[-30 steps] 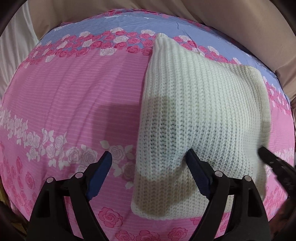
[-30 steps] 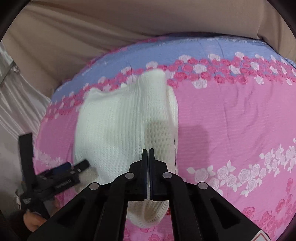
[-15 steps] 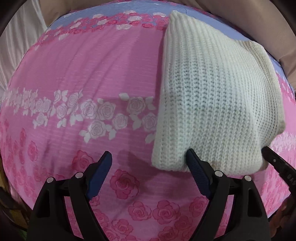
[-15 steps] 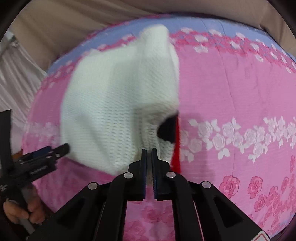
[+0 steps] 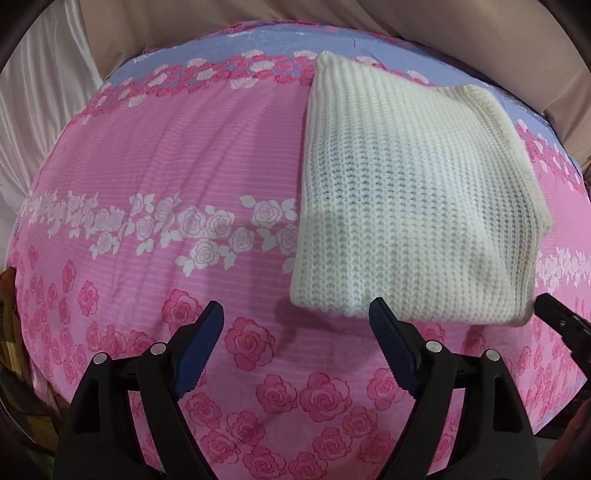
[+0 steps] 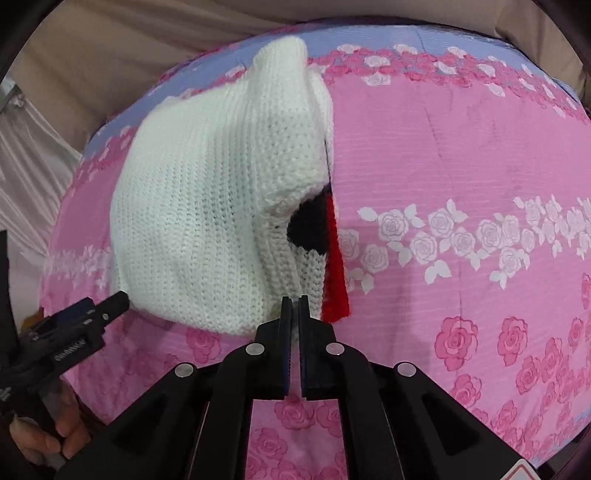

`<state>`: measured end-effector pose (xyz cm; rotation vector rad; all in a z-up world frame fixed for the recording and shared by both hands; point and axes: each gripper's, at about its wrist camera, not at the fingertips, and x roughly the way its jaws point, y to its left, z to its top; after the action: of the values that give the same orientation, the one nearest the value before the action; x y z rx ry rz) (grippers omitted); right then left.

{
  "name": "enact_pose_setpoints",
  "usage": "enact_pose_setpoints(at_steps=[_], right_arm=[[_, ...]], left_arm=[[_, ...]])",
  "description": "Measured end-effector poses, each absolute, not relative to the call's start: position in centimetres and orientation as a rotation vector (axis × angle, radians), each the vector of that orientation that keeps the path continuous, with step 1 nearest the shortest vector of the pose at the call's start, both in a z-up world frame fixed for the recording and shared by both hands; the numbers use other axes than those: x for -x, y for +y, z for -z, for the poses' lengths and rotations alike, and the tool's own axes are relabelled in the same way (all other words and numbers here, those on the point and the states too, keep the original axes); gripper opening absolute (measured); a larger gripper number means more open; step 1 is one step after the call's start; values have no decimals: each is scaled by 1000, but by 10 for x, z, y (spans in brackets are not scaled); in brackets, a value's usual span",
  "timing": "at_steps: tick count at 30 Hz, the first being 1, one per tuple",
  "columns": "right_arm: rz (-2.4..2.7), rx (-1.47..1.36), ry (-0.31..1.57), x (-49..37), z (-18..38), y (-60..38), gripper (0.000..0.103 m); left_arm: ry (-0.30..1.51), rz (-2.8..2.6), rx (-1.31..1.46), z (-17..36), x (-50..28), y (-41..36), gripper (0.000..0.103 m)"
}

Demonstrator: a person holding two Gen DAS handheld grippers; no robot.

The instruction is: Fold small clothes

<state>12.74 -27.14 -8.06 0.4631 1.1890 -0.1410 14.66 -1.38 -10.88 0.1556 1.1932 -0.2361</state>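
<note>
A cream knit sweater [image 5: 406,206] lies folded on the pink rose bedsheet [image 5: 184,166]. My left gripper [image 5: 295,306] is open, its right finger at the sweater's near edge with nothing between the pads. In the right wrist view the sweater [image 6: 203,206] has its right edge raised, baring a black and red knit patch [image 6: 325,240] underneath. My right gripper [image 6: 293,301] pinches the sweater's near corner, and its jaws are just starting to open. The right gripper's tip [image 5: 554,314] shows at the sweater's near right corner.
Beige fabric [image 5: 461,33] backs the bed, and pale curtain folds [image 5: 37,110] hang at the left. The sheet [image 6: 461,166] runs flat to the right of the sweater. The left gripper [image 6: 110,302] and a hand [image 6: 48,439] holding it sit at the lower left.
Both grippers have drawn back toward the bed's near edge. The sweater's right edge has lifted, exposing the black and red patch. A thin gap has appeared between the right pads.
</note>
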Motion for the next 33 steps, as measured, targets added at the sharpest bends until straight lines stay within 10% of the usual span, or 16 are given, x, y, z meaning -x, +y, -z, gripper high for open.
enact_pose_setpoints(at_steps=[33], right_arm=[[298,-348,1018,-45,26,-220,41]], left_arm=[[935,256,-241,61,-65,-34,85]])
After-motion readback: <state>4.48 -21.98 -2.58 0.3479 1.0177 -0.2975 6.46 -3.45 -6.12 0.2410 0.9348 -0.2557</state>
